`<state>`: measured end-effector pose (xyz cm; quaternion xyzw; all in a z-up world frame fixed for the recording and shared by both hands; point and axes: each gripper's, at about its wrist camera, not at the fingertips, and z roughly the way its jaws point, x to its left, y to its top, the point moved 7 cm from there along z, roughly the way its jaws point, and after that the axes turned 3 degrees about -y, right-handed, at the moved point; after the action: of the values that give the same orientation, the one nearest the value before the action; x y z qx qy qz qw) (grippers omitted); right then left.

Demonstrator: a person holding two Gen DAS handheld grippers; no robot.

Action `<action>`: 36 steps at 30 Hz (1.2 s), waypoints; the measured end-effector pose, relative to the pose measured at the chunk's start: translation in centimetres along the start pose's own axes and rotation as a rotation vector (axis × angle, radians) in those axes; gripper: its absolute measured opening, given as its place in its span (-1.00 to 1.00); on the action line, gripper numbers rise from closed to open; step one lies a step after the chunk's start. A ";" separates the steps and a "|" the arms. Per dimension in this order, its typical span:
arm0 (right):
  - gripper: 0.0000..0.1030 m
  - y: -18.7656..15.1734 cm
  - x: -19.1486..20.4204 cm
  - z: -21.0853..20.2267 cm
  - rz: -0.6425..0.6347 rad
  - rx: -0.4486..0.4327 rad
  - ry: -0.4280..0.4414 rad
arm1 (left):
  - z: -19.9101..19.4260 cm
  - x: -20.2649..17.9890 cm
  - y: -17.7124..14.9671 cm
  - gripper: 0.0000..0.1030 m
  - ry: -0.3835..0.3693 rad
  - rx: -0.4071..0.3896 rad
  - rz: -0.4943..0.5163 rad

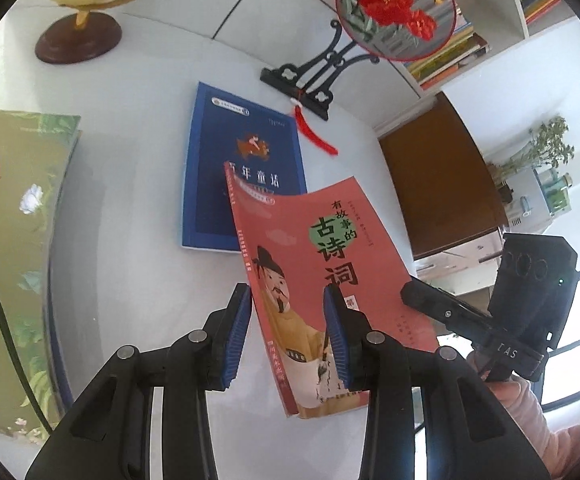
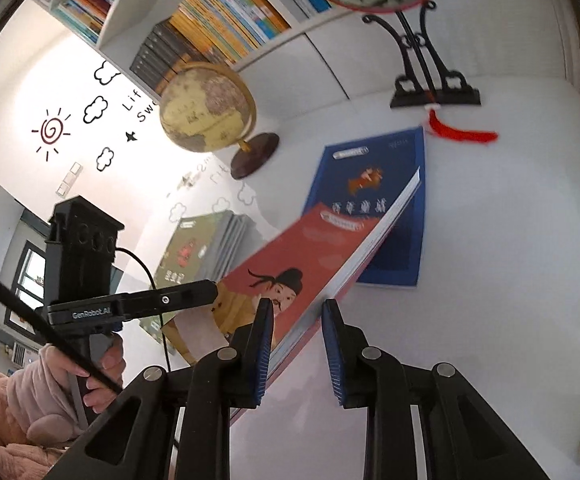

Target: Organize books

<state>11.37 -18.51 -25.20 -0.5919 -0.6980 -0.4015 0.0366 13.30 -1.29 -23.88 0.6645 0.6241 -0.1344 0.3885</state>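
- Blue-padded jaws of the left claw [image 1: 290,334] sit closest to me, clamped across the near spine-side corner of the red book [image 1: 322,280]; one pad is under the spine edge and the other presses on the cover.
- Over on the other side, the right claw [image 2: 296,350] grips the same red book along its page edge, one pad on the cover and the other below the pages, as far as I can make out; I judge it clamped, though the lower pad's contact is hard to see.
- Both claws carry the red book tilted and clear of the white worktop [image 1: 137,92], its far end hanging over the blue book [image 1: 241,168], which lies flat and untouched.
- Off to the left, a stack of green books [image 2: 205,248] lies on the worktop, a green cover with a butterfly on top; it looks like the pile already gathered, though I cannot count it surely.
- Behind them stand a globe [image 2: 207,106], a round fan on a black stand [image 1: 396,10] with a red tassel [image 1: 314,134], and a shelf of books [image 2: 225,12] against the wall.
- My reading: the job is part way. One book is in the air between places, the blue one has yet to be dealt with, and whether the books end on the green stack or on the shelf I cannot tell.
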 end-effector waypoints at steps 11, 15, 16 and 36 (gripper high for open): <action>-0.50 0.2 3.3 0.7 -0.046 -0.004 -0.008 | -3.9 -0.4 1.4 -0.37 -0.017 -0.073 0.045; -0.50 0.8 5.2 0.7 -0.063 -0.022 0.010 | -6.4 0.2 2.4 -0.37 -0.020 -0.123 0.050; -0.50 1.0 5.8 0.9 -0.071 -0.026 0.015 | -7.3 0.6 2.6 -0.37 -0.010 -0.139 0.054; -0.54 -0.5 13.1 10.4 -0.046 0.064 0.032 | -11.7 11.4 2.2 -0.27 0.224 -0.089 0.049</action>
<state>11.50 -1.75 -25.55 -0.5679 -0.7230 -0.3891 0.0574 13.88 15.16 -22.94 0.6725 0.6526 -0.0219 0.3484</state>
